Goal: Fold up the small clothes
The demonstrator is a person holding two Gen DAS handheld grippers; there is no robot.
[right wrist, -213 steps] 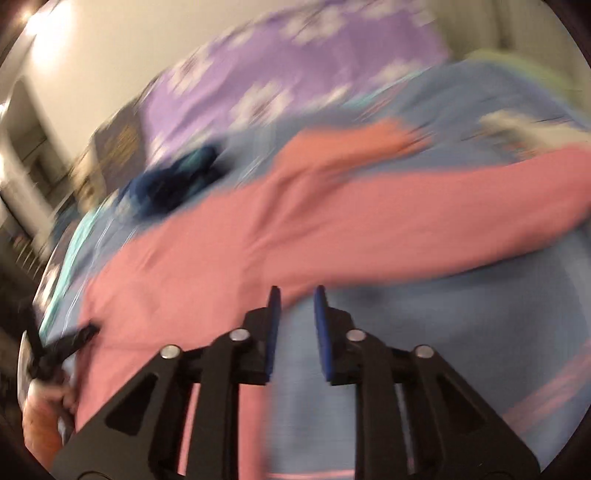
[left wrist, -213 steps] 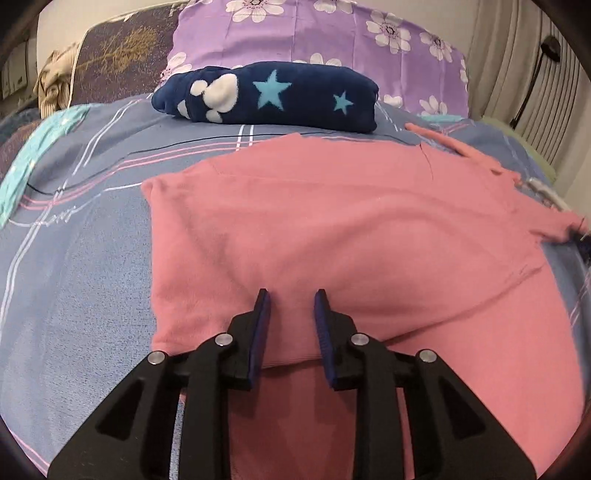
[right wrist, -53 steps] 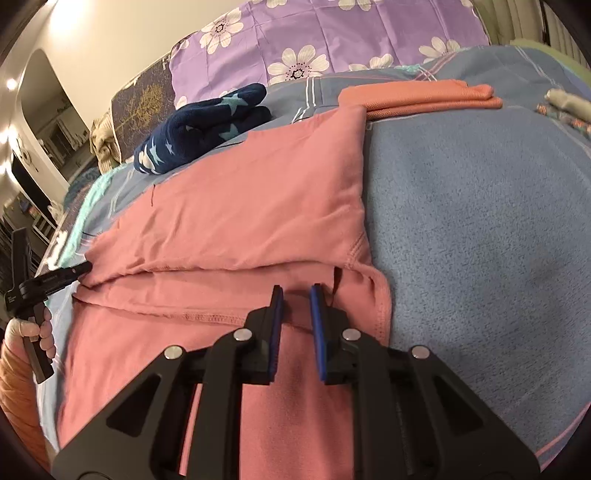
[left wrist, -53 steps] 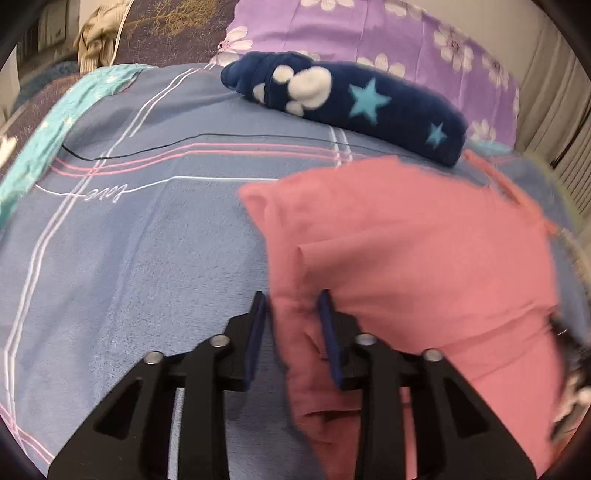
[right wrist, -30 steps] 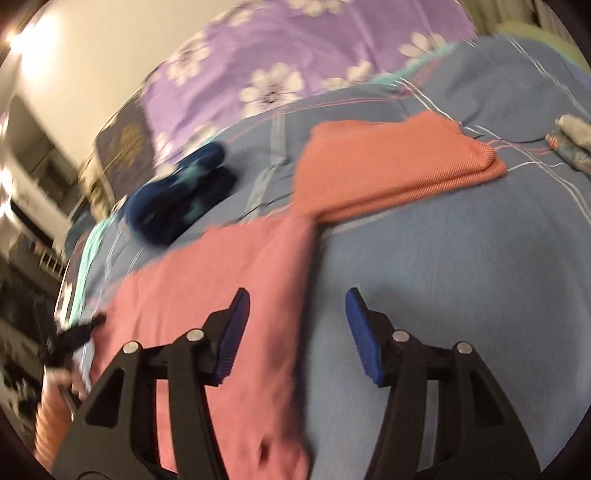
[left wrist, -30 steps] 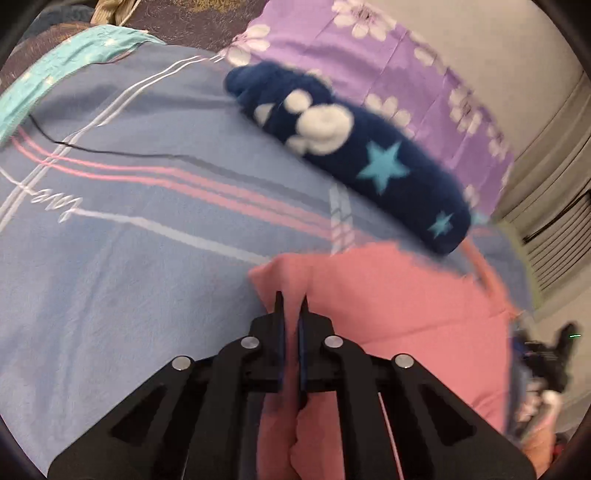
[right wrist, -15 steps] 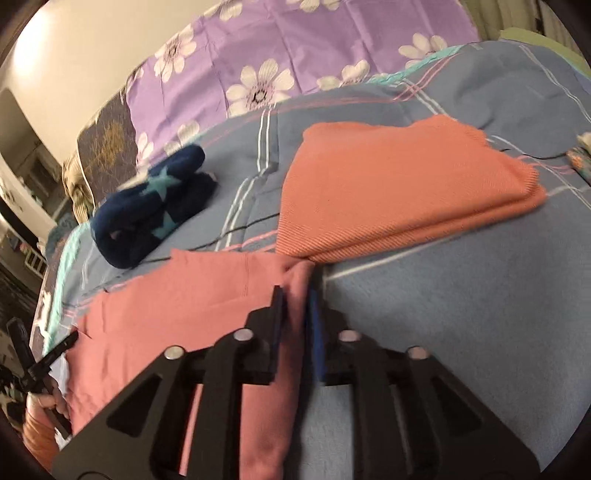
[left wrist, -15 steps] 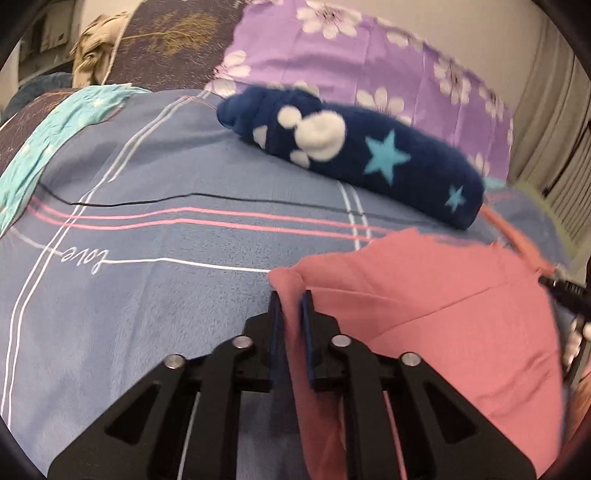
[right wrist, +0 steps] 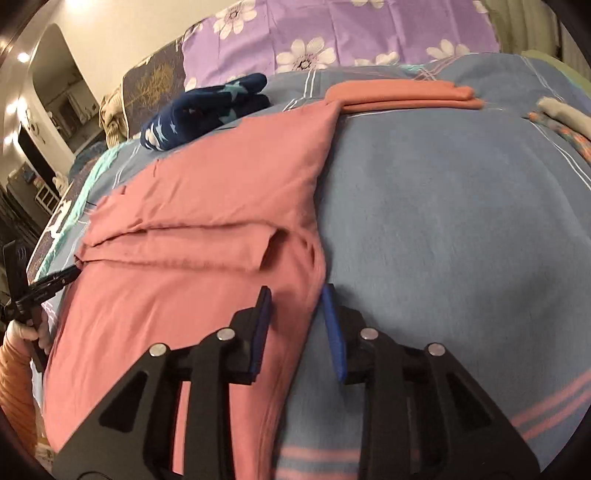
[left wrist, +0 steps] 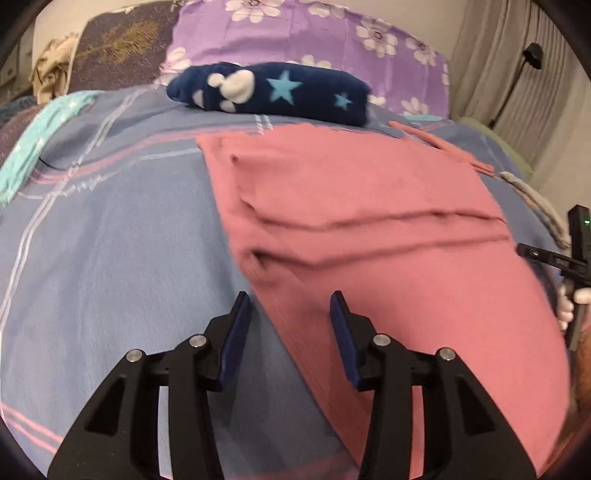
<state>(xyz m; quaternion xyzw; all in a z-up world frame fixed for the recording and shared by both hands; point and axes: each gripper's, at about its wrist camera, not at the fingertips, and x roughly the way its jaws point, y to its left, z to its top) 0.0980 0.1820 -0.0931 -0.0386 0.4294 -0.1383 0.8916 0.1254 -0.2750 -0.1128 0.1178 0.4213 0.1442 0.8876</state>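
The pink garment lies flat on the blue bedspread, soft knit, its far part doubled back over itself into a layered fold with a crease running across. The left gripper stands about half open at the garment's left edge; its jaws have just been opening, the cloth edge runs between them, and neither blue pad presses on it. The right gripper sits at the opposite edge, jaws a narrower gap apart and just opening too, the hem between the pads but not pinched. Beyond the garment: one dark blue fleece bundle with stars and white paw shapes, one folded orange ribbed cloth touching the pink corner, and a purple flowered pillow against the wall.
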